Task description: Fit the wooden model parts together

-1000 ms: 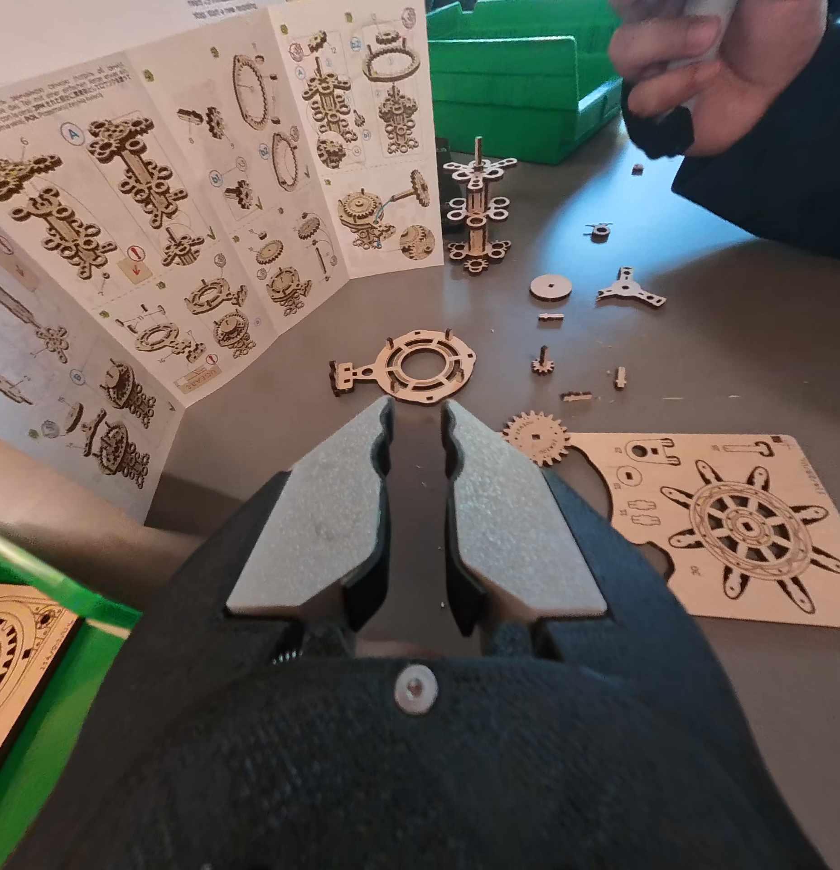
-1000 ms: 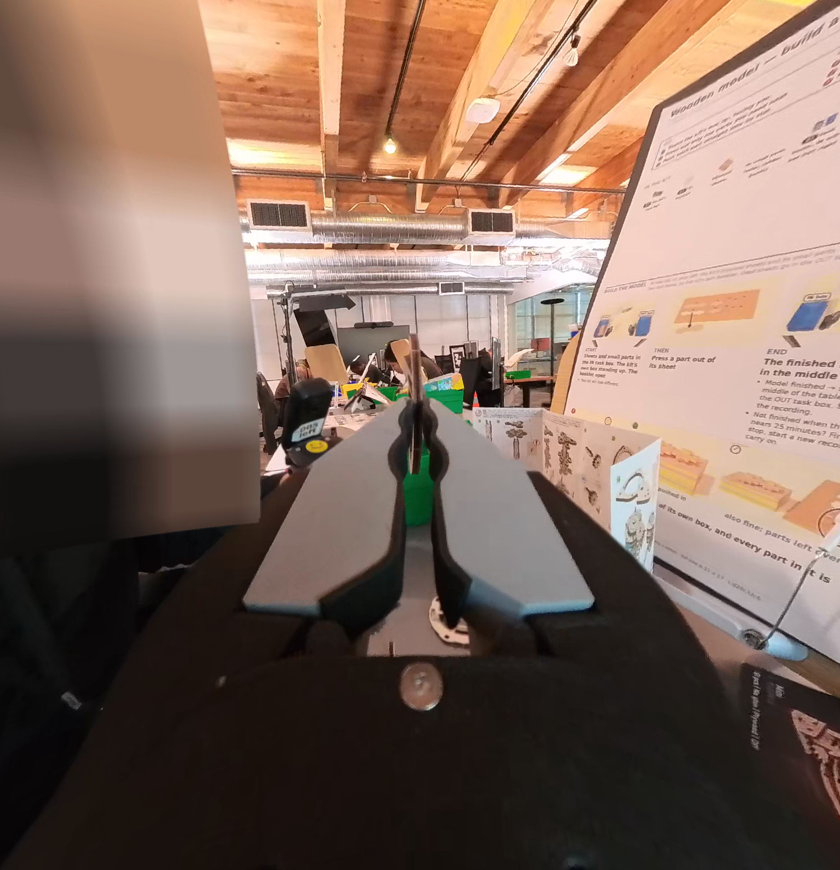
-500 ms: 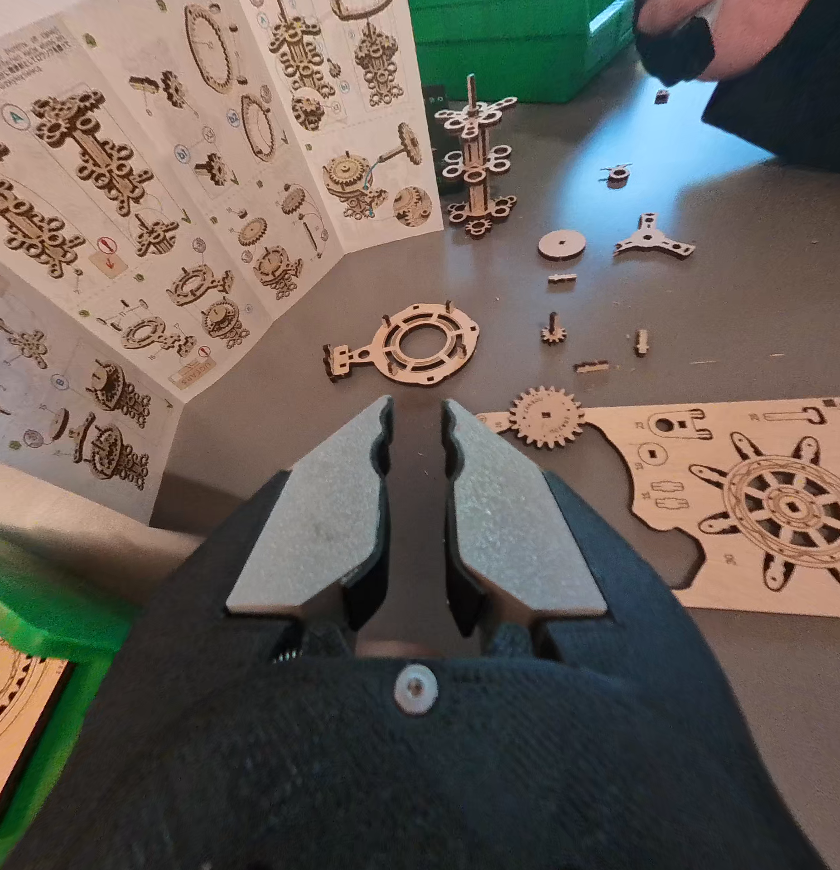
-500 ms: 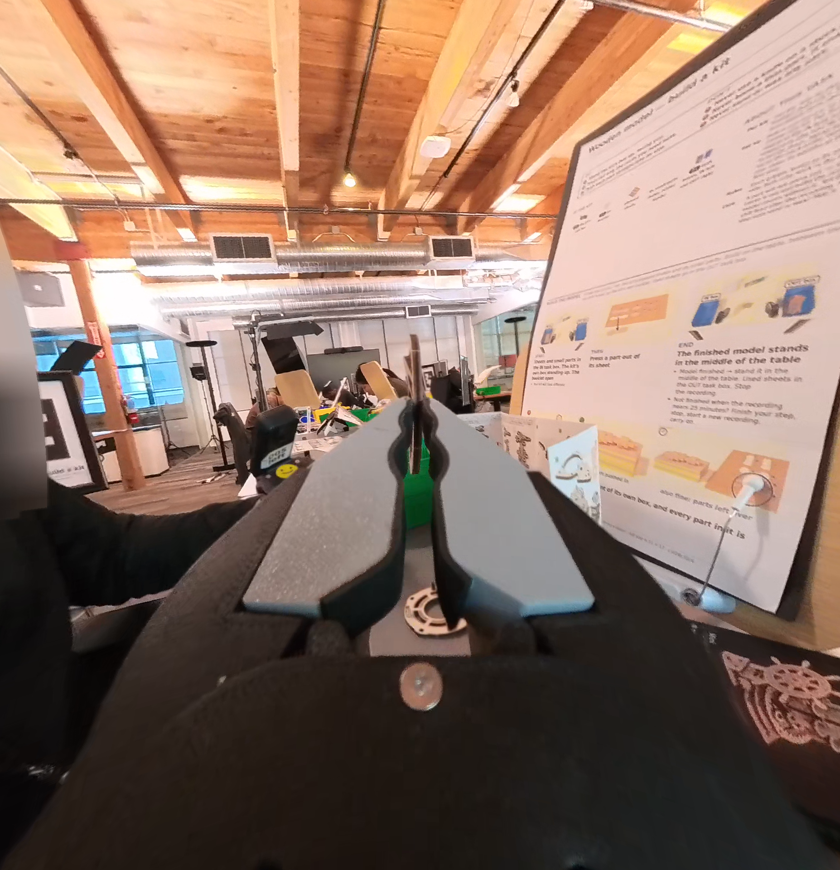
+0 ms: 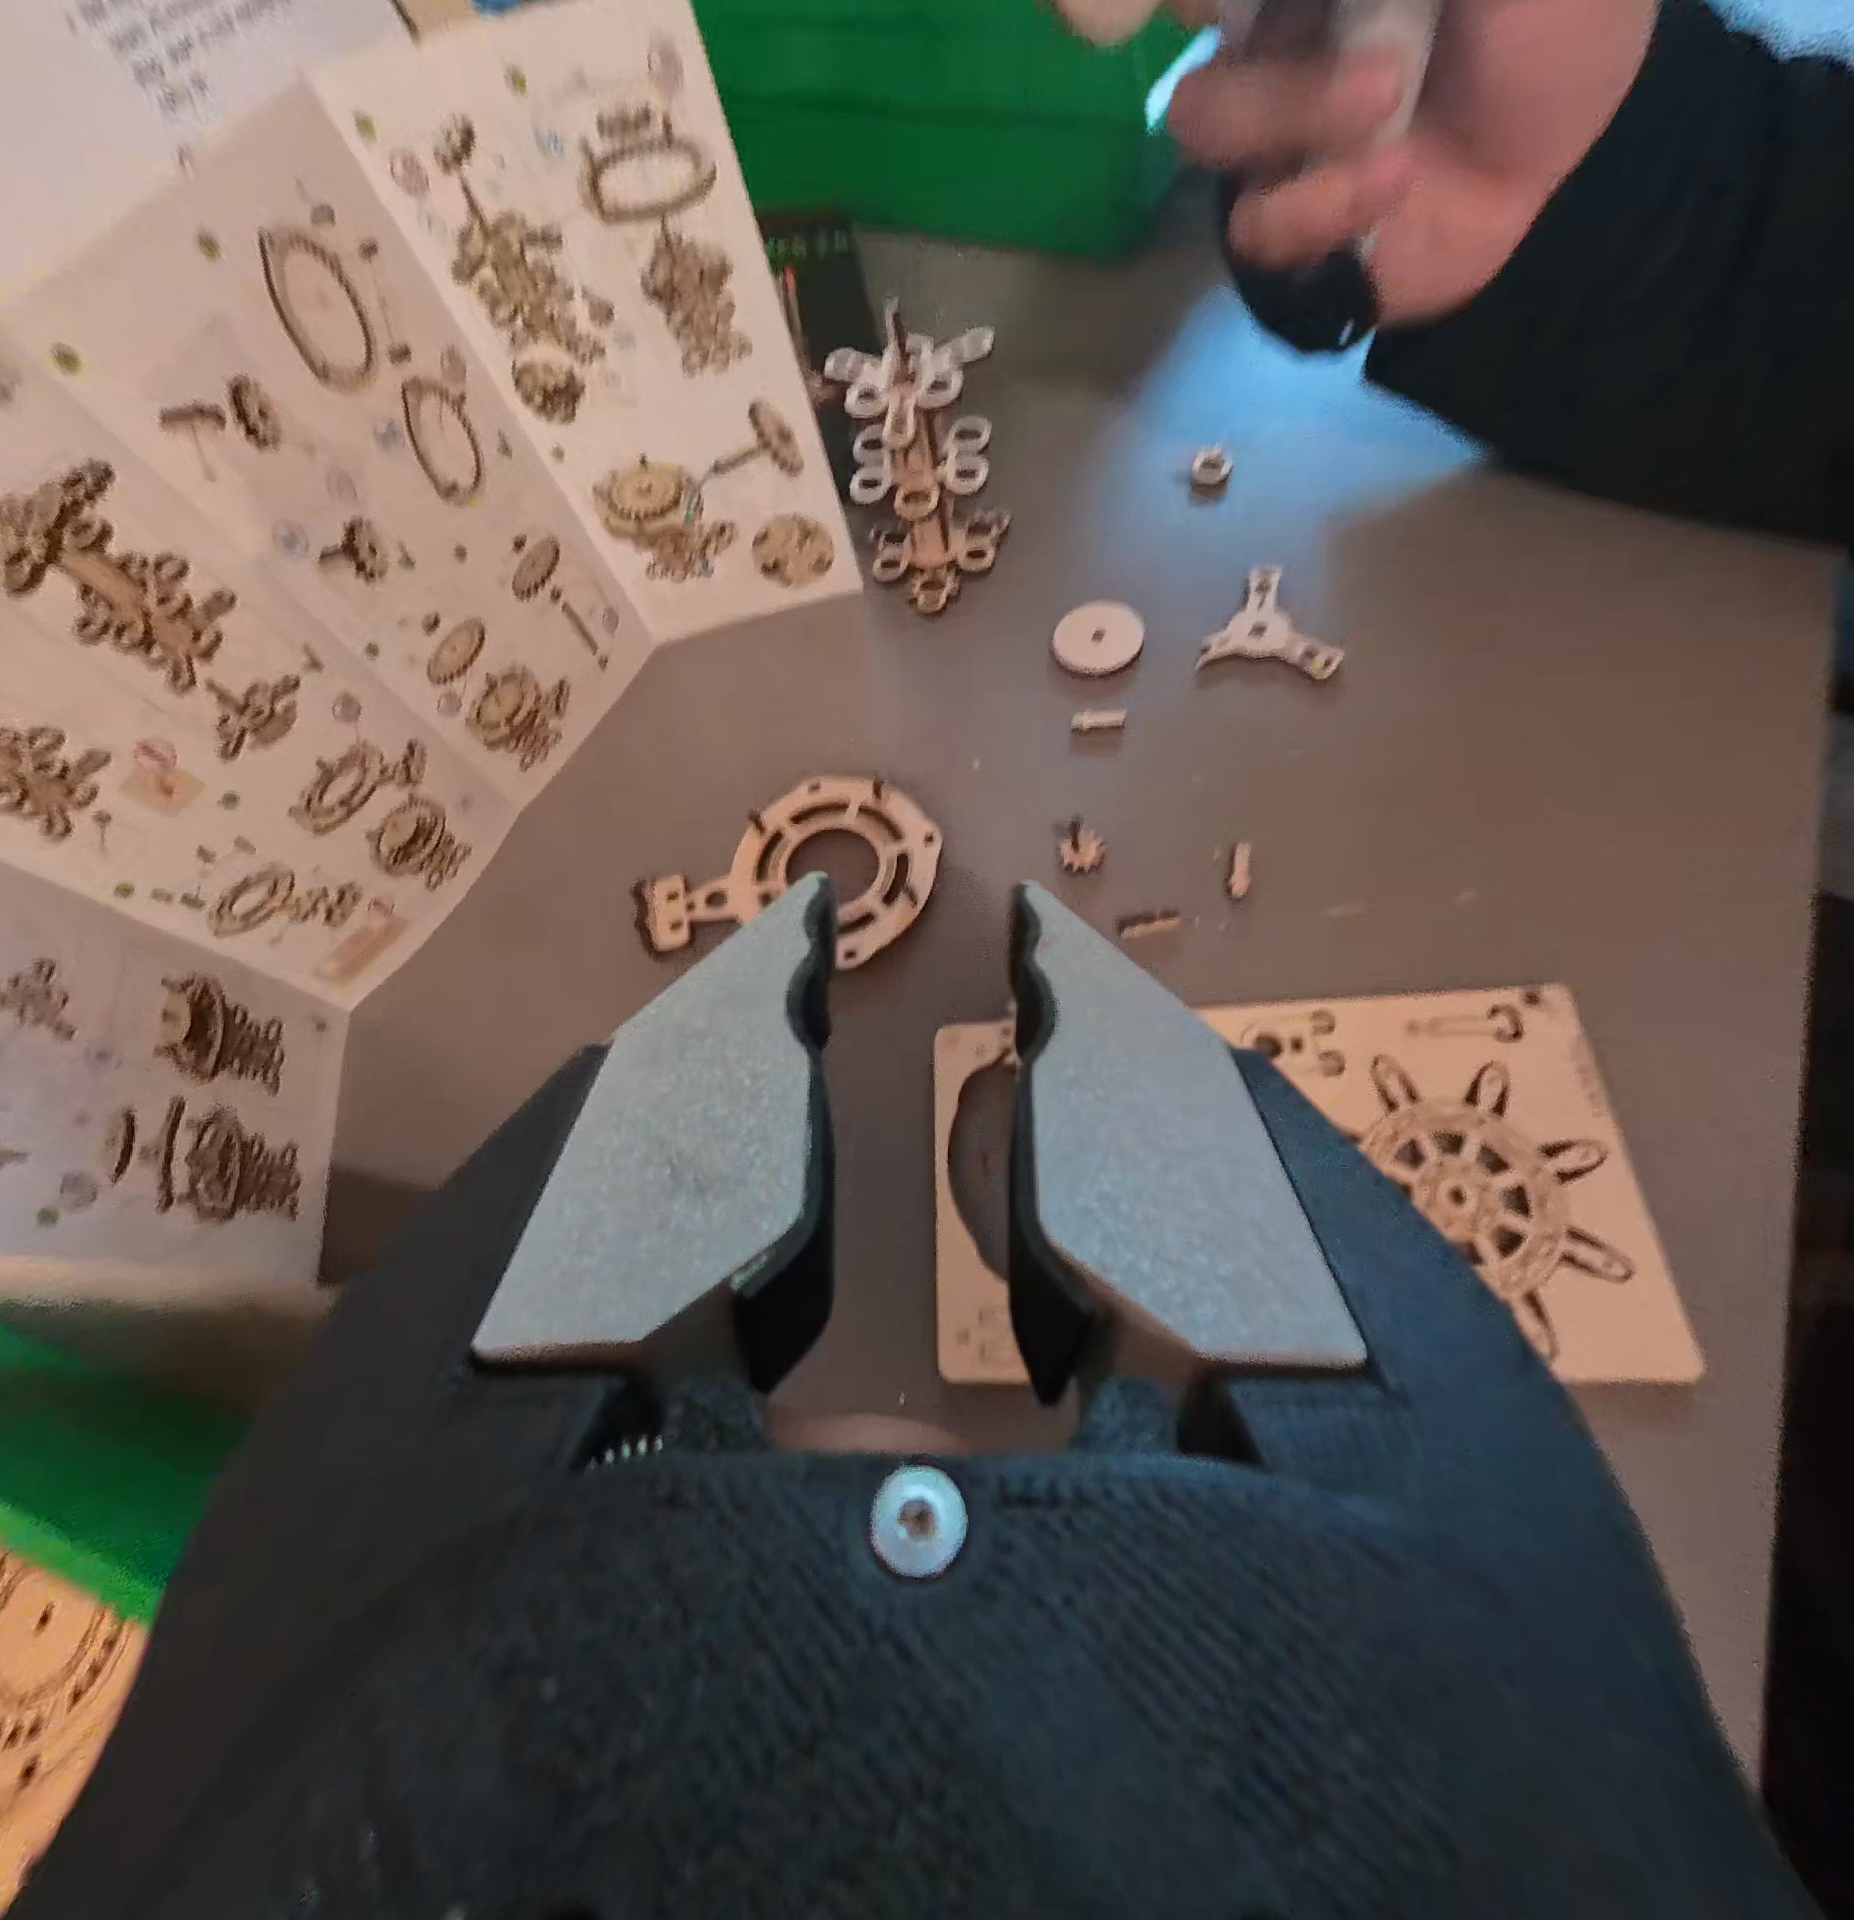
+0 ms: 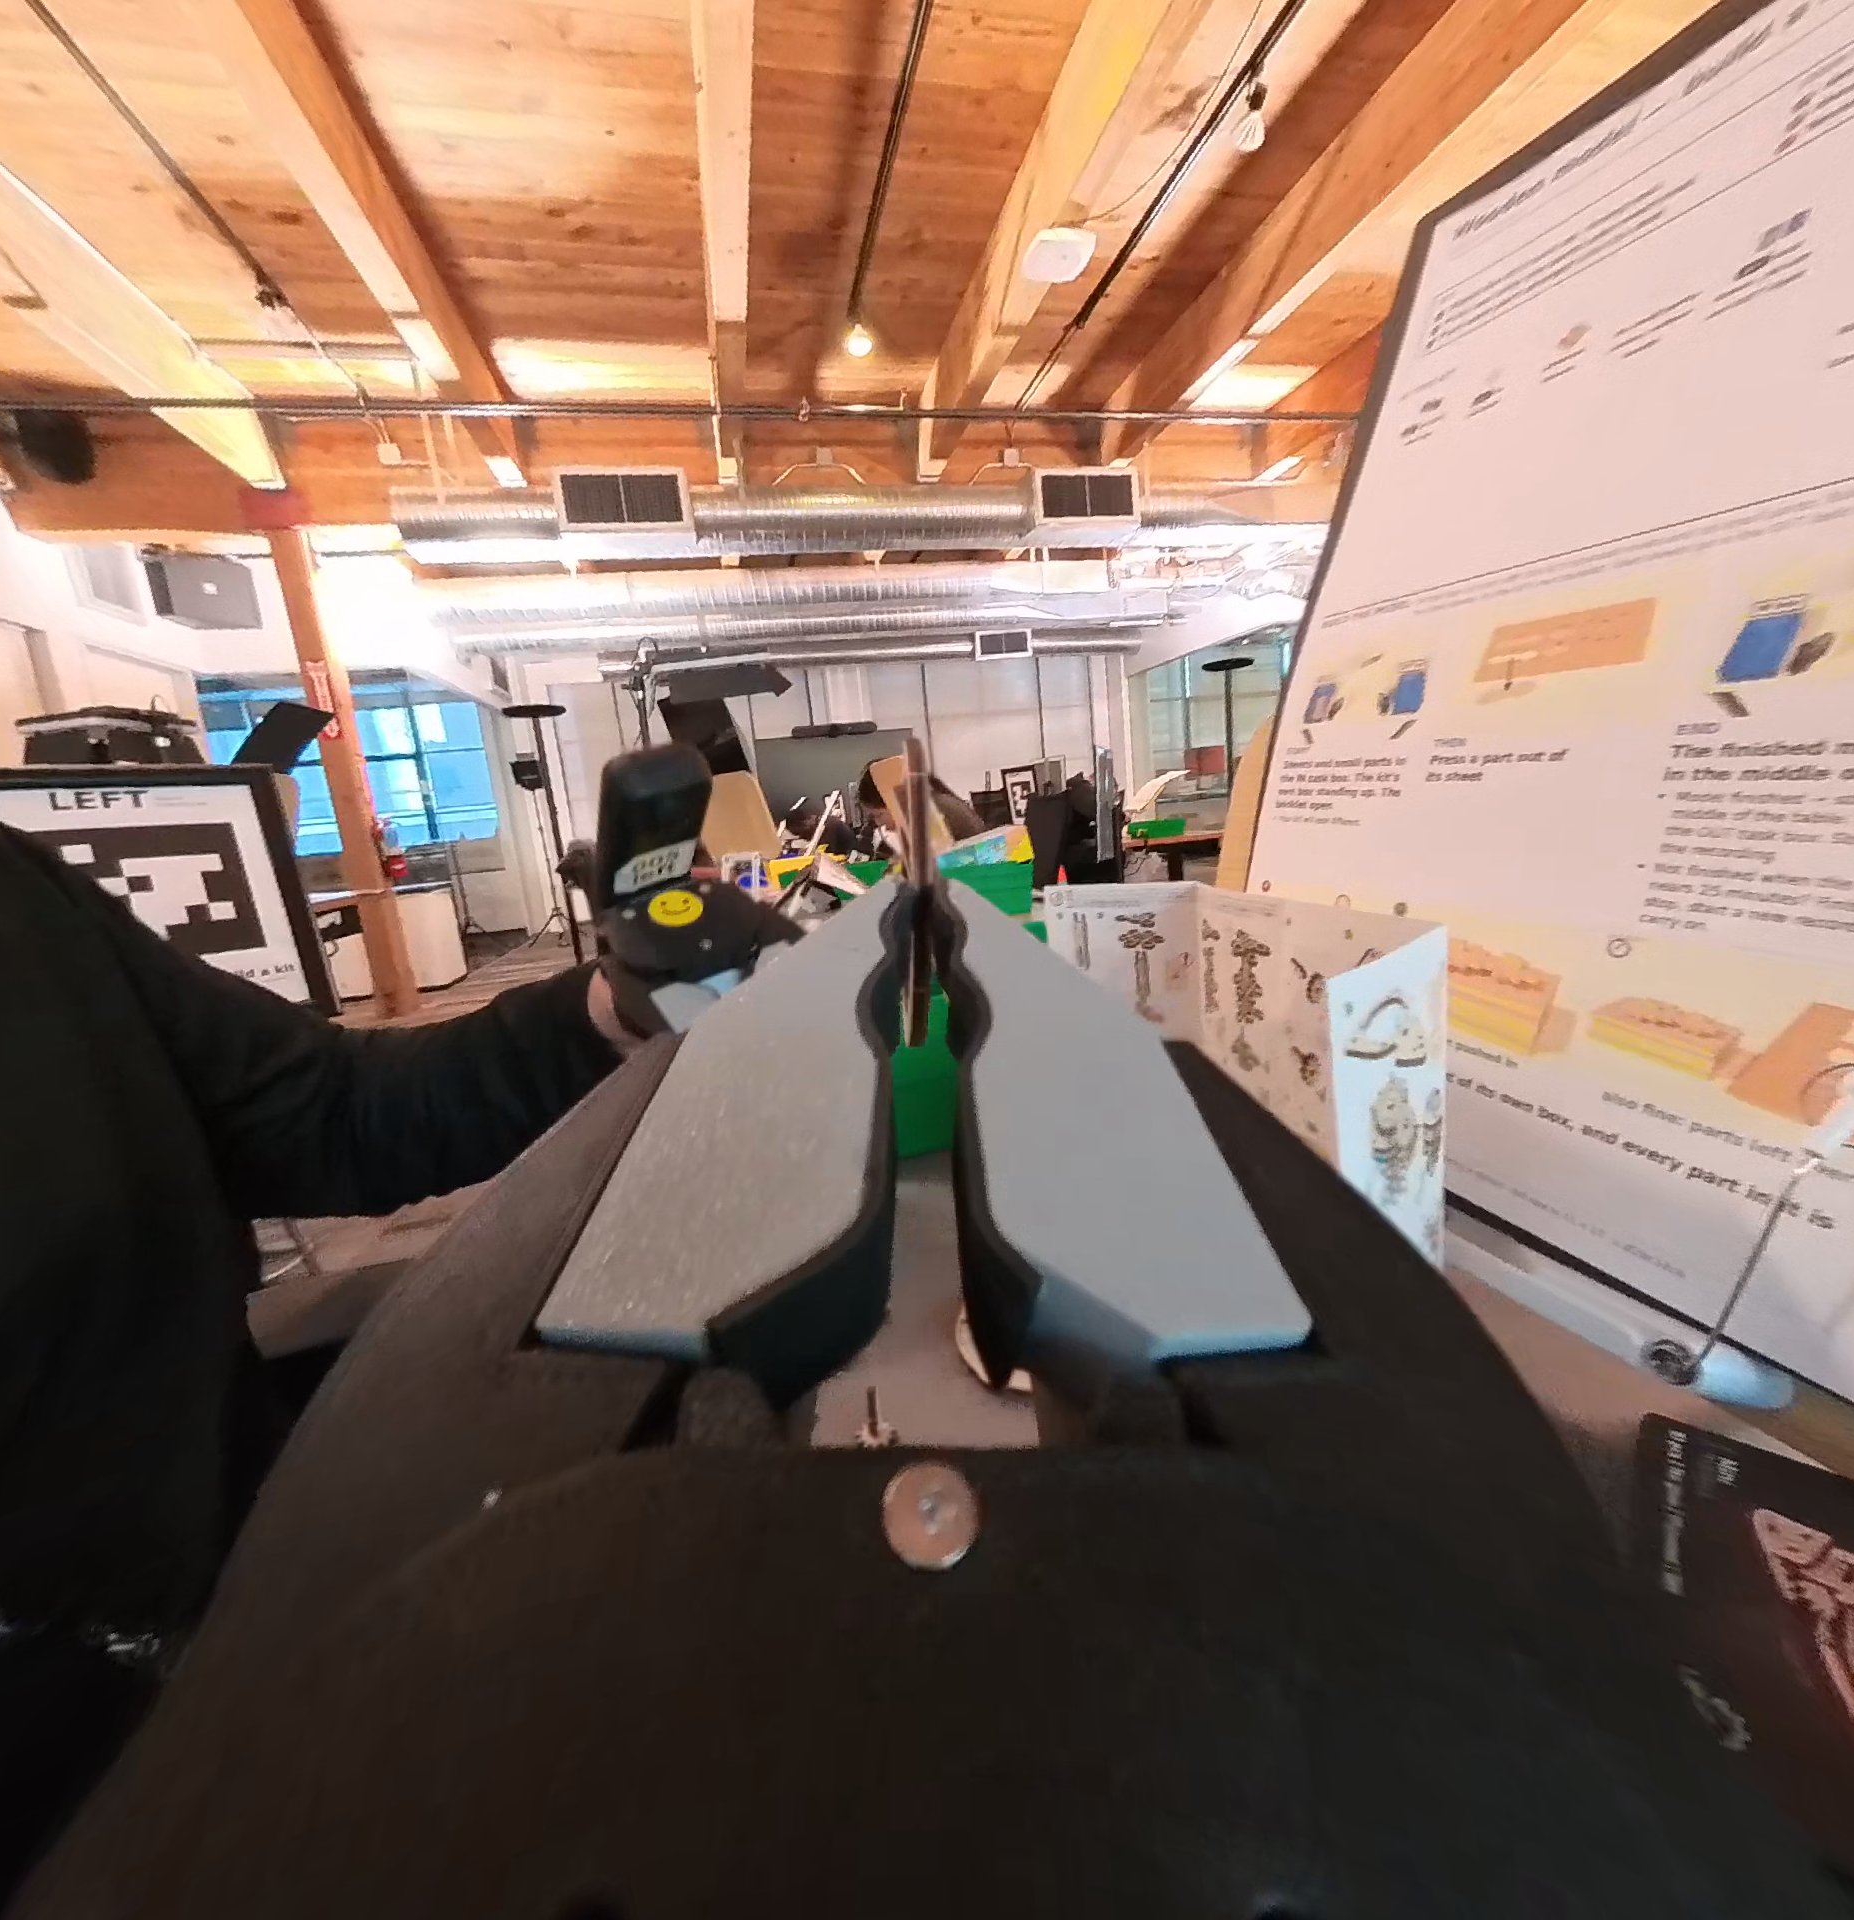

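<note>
Counter (image 5: pixel 1525 831) carries everything: folded instruction booklet (image 5: pixel 331 623), punched wooden sheet (image 5: pixel 1422 1195), then ring frame (image 5: pixel 840 862) just ahead of the left tongs (image 5: pixel 918 914), which gape empty. Right tongs (image 6: pixel 918 914) pinch a thin wooden disc (image 6: pixel 912 831) edge-on, raised. Best steady the ring frame by its rim before lowering the disc square.

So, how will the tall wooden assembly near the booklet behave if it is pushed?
The tall wooden assembly stands upright on a narrow base, so it probably tips easily. Its thin looped arms look fragile. It seems light, being slim cut wood, so it may slide before it falls.
</note>
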